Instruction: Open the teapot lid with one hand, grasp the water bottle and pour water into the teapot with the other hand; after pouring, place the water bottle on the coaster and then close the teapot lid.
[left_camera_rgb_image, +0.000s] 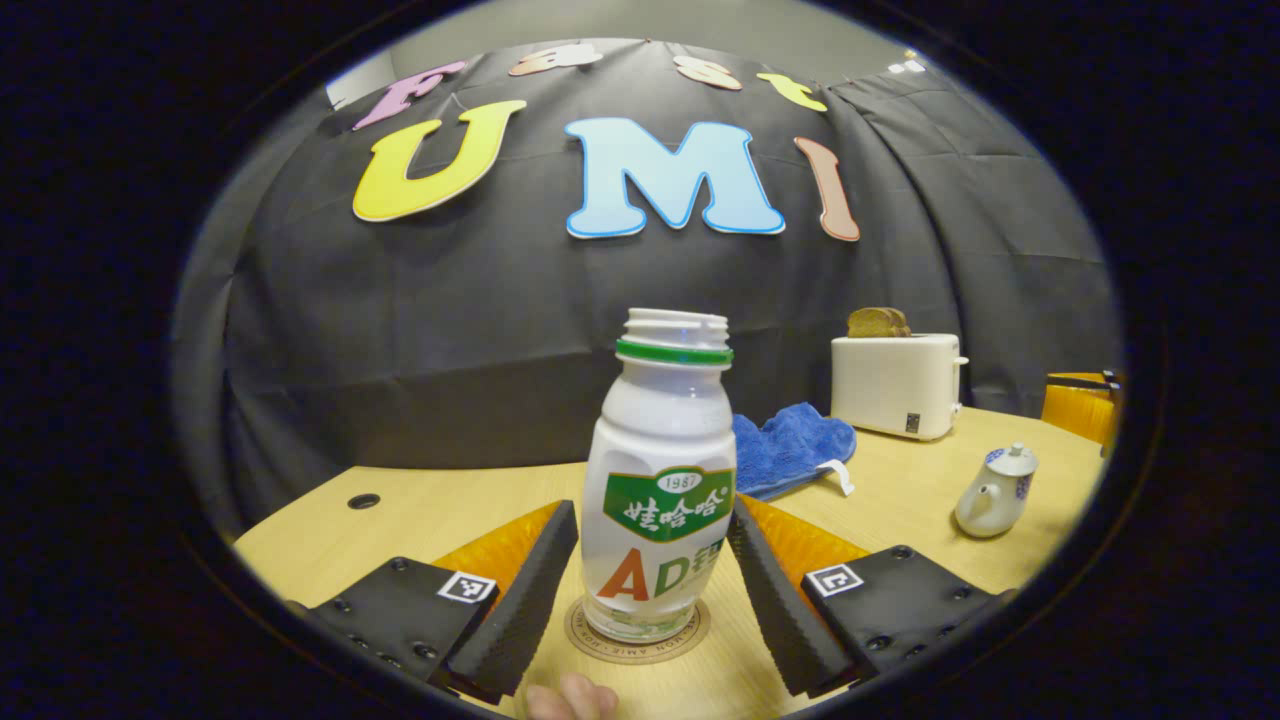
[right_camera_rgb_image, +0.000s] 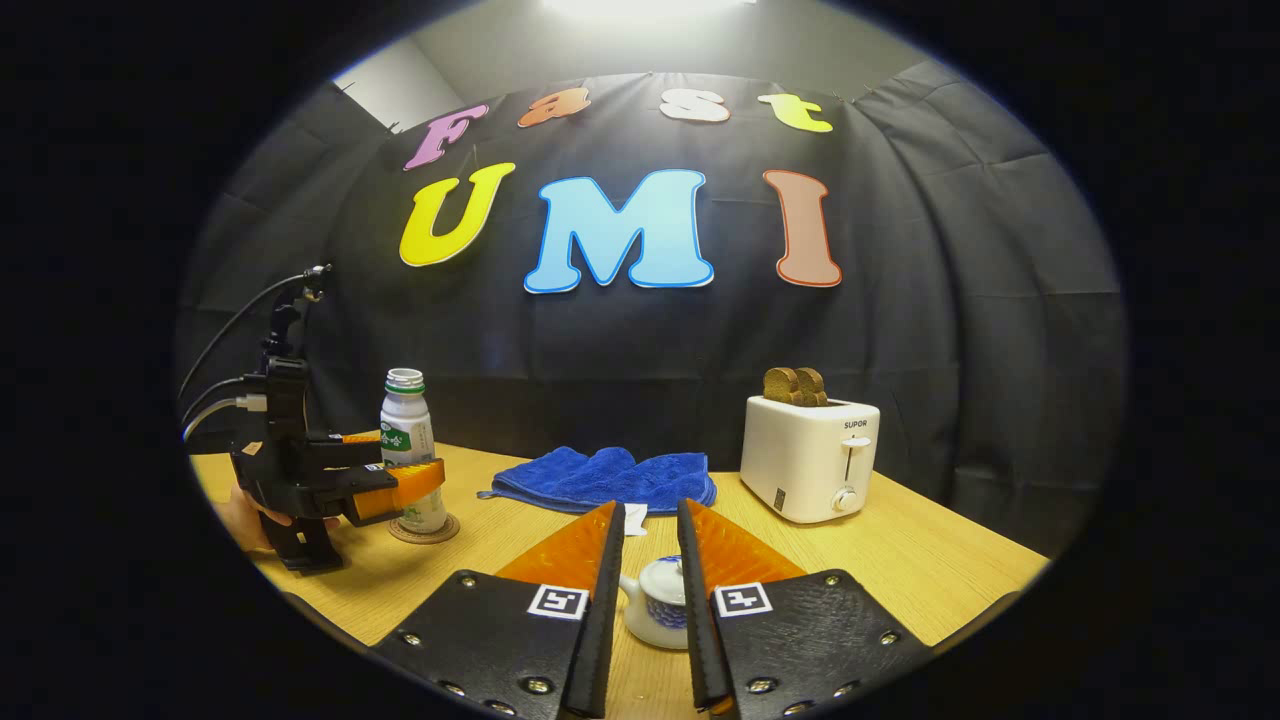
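Seemingly near the end: bottle parked, lid left.
Your left claw (left_camera_rgb_image: 650, 590) stands spread around the water bottle (left_camera_rgb_image: 660, 490) on its coaster (left_camera_rgb_image: 637, 640), bottom centre; your right claw (right_camera_rgb_image: 650, 590), narrowly parted, frames the lidded teapot (right_camera_rgb_image: 660, 600).

The right tongs (right_camera_rgb_image: 650, 590) straddle the teapot (right_camera_rgb_image: 655, 600) on the table (right_camera_rgb_image: 900, 560), fingers apart.
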